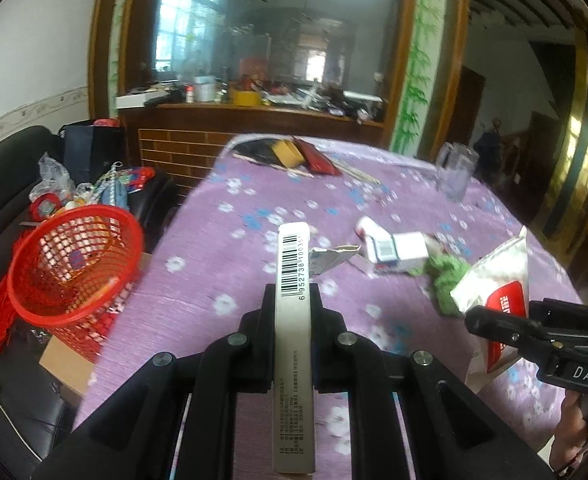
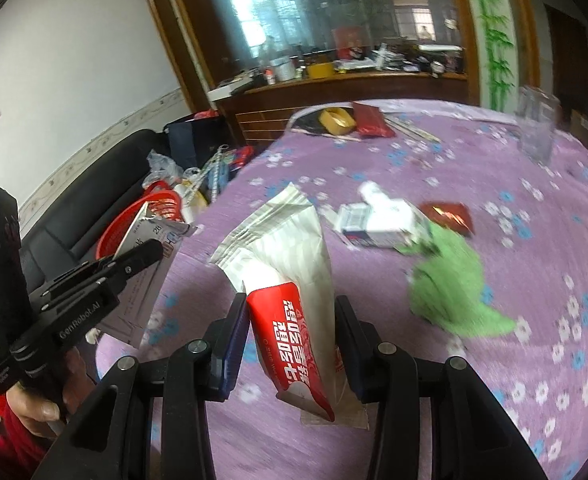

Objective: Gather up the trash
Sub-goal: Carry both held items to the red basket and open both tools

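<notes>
Both hand-held grippers grip trash (box (image 1: 292,312), wrapper (image 2: 294,280)).

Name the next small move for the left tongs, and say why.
Probably swing the left tongs leftward over the red basket and let go: they are shut on a flat grey box above the purple tablecloth, and the basket stands just off the table's left edge.

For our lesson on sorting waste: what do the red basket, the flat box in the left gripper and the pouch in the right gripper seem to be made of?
Red basket: glossy moulded plastic, open lattice wall.
Flat box: probably matte printed card, crisp edges, barcode.
Pouch: likely plastic film; creased, slight sheen.
</notes>
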### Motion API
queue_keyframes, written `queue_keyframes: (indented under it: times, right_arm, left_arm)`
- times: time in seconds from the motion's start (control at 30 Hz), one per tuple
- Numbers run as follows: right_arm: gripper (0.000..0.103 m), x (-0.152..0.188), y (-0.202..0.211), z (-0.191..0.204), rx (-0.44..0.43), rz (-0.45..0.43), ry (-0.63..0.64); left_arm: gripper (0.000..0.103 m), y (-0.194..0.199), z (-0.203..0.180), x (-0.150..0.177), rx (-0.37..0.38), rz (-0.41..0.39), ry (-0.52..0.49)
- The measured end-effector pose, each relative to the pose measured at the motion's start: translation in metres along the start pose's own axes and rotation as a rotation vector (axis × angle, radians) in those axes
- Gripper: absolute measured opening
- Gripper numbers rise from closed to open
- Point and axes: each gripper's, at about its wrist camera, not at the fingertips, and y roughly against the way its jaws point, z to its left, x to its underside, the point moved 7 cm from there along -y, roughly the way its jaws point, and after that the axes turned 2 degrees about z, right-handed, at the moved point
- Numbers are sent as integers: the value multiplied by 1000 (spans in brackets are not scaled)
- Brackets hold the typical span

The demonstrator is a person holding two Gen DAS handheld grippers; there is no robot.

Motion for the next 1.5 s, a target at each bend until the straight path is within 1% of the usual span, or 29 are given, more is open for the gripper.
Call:
queue_keyframes:
  times: [0.17, 0.33, 0.43, 0.6, 0.73, 0.83, 1.0, 1.03, 1.07, 1.1, 1.13, 1.23, 1.3, 1.37, 1.5]
  right_arm:
    - [46, -32, -18, 40, -51, 11, 51]
    - [46, -64, -43, 91, -126, 23, 97]
    - [47, -81, -59, 121, -154, 17, 129]
    - [47, -111, -102, 168, -223, 37, 141]
    - [47, -126, -136, 196, -270, 63, 131]
    - [47, -136, -159, 219, -290, 67, 138]
    - [50, -149, -197, 241, -293, 79, 121]
    - [54, -150, -204, 244, -297, 88, 119]
    - [63, -152, -209, 244, -302, 93, 112]
    - [67, -153, -213, 242, -300, 90, 99]
    - [67, -154, -213, 239, -296, 88, 91]
    - [67, -152, -203, 228, -305, 80, 90]
    - [67, -147, -190, 215, -293, 67, 87]
    - [67, -137, -178, 203, -301, 73, 75]
    - [67, -108, -147, 168, -279, 76, 53]
  left_arm:
    - [12, 10, 56, -18, -64, -35, 66]
    - [12, 15, 118, -25, -134, -51, 147]
    - [12, 14, 154, -27, -172, -54, 195]
    - [12, 8, 203, -30, -212, -45, 256]
    - [12, 0, 229, -30, -231, -37, 286]
    - [12, -5, 240, -31, -227, -38, 299]
    - [13, -19, 253, -35, -223, -41, 312]
    - [20, -22, 256, -35, -229, -35, 315]
    - [39, -22, 258, -34, -234, -33, 324]
    - [47, -21, 261, -33, -239, -39, 340]
    - [51, -17, 262, -32, -244, -54, 346]
    - [51, -10, 261, -32, -260, -72, 325]
    - [51, -6, 256, -31, -241, -74, 327]
    - [51, -5, 244, -30, -218, -67, 317]
    - [52, -2, 209, -29, -172, -58, 268]
